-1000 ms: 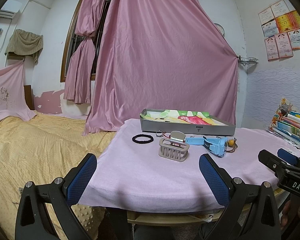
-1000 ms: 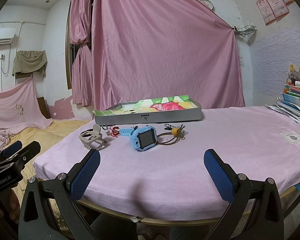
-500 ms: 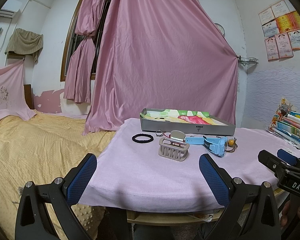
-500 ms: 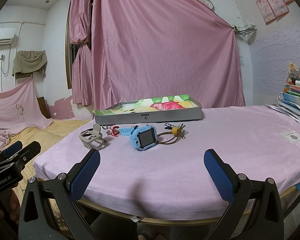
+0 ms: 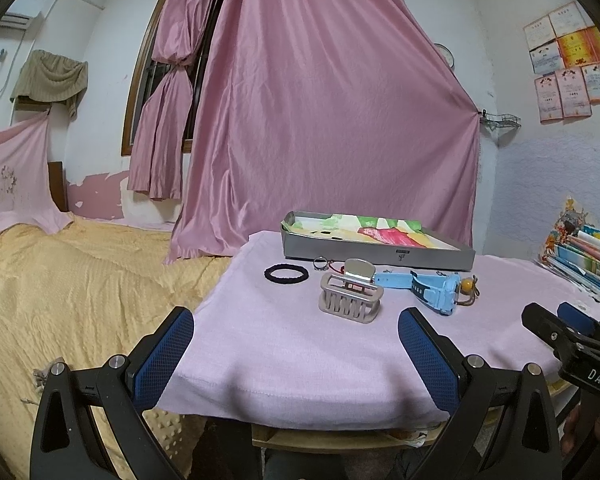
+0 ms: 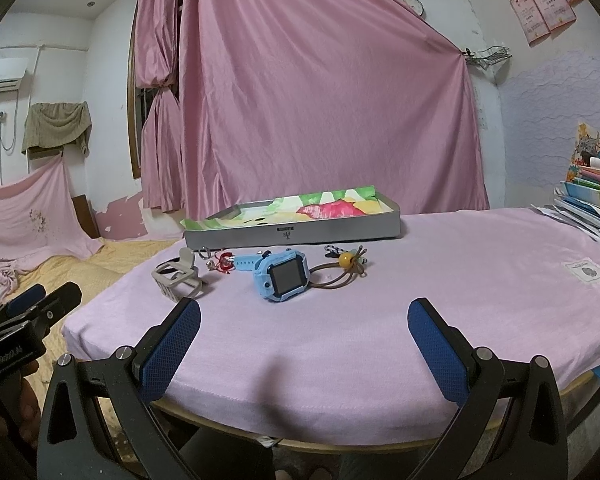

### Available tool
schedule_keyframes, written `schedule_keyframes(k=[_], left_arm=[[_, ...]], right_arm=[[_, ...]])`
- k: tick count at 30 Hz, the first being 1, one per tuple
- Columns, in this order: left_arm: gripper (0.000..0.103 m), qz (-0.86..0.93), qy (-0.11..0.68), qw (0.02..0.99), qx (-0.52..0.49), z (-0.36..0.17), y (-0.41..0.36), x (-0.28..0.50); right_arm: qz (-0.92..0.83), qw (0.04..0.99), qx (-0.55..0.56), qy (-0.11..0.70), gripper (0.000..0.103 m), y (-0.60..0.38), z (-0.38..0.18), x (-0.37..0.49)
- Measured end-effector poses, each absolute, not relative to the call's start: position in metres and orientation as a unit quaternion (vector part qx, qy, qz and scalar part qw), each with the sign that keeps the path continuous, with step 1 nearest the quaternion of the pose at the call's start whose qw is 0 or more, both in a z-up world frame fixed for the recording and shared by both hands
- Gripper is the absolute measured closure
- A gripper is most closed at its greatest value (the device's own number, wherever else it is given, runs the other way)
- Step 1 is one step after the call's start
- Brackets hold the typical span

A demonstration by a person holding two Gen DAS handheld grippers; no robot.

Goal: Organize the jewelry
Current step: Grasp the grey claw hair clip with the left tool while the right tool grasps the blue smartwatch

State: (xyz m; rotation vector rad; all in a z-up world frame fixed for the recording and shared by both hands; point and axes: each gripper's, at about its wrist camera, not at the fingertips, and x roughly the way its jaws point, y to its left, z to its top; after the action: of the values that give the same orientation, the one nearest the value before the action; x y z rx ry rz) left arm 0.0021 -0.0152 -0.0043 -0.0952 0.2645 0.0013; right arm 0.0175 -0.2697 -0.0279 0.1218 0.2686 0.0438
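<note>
Both the left gripper (image 5: 296, 338) and the right gripper (image 6: 304, 334) hang spread wide and empty at the near edge of the pink-clothed table (image 6: 460, 280). Beyond them lie a beige claw clip (image 5: 350, 300), blue smartwatch (image 6: 282, 276), black hair tie (image 5: 286, 273) and beaded cord (image 6: 346, 268), all just before the grey tray (image 6: 300, 232).

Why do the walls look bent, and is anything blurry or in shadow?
Both wrist views: fisheye bending, dark corners. Left wrist view: hair claw and black hair tie sharp under soft light. Right wrist view: blue watch sharp, a faint shadow on the tablecloth between the open fingers.
</note>
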Motion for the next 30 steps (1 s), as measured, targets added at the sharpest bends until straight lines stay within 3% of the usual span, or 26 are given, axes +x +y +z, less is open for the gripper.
schedule_keyframes(k=[10,22,27,30], left_arm=[[0.0,-0.038,0.159,0.985,-0.054,0.0,-0.011,0.041],[0.0,-0.091,0.233,0.966,-0.06,-0.003,-0.016,0.108],[0.0,-0.107,0.269,0.957,-0.021,-0.008,-0.028,0.124],[0.0,-0.112,0.282,0.953,0.001,-0.01,-0.033,0.129]], right_arm=[[0.044,0.99,0.046,0.123,0.001,-0.282,-0.005,0.036],[0.108,0.975,0.04,0.189,0.002,-0.285,0.011,0.104],[0.149,0.958,0.006,0.245,0.006,-0.271,0.001,0.131],[0.162,0.948,-0.001,0.274,0.017,-0.27,-0.004,0.143]])
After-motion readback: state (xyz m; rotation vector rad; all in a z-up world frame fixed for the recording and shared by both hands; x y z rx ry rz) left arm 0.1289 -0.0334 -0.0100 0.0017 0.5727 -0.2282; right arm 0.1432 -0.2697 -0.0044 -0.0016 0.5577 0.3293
